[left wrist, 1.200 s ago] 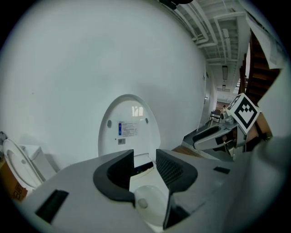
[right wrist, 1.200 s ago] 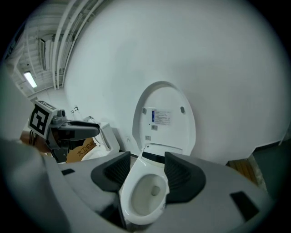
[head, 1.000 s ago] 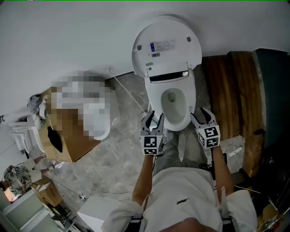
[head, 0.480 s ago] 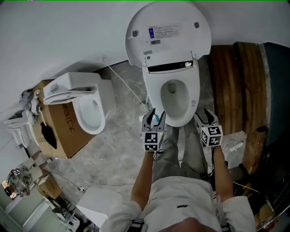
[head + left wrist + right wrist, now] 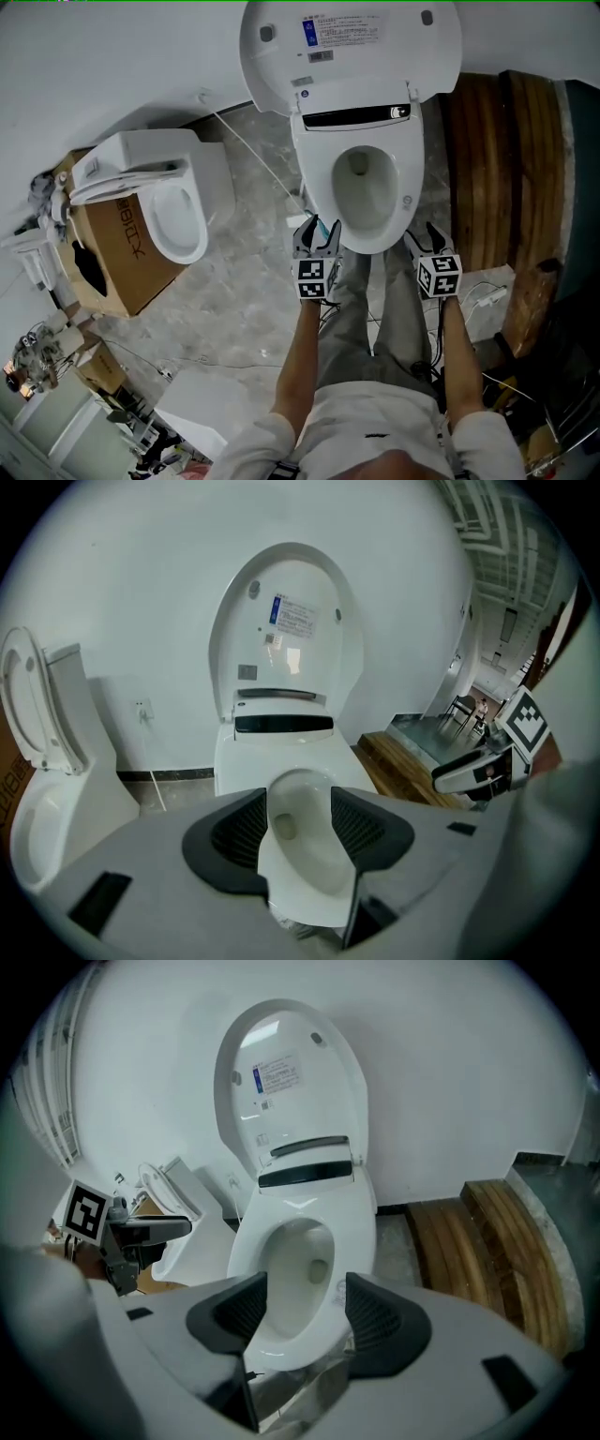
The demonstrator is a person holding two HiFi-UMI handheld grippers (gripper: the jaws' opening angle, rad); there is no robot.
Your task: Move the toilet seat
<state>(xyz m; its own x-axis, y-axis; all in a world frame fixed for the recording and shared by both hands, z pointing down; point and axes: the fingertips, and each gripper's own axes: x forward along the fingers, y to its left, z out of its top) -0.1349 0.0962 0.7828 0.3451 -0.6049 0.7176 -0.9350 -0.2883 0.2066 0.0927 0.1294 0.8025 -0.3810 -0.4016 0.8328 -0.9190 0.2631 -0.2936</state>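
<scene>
One toilet (image 5: 302,131) fills the upper centre of the head view, its lid (image 5: 349,52) raised against the wall and its seat (image 5: 315,178) lying flat on the bowl. At mid-frame, the left gripper (image 5: 316,234) sits by the left of the seat's front rim, and the right gripper (image 5: 424,239) by its right. Neither grips the seat. The left jaws have just been opening and stand apart with nothing held. The right jaws are slightly apart, also empty.
</scene>
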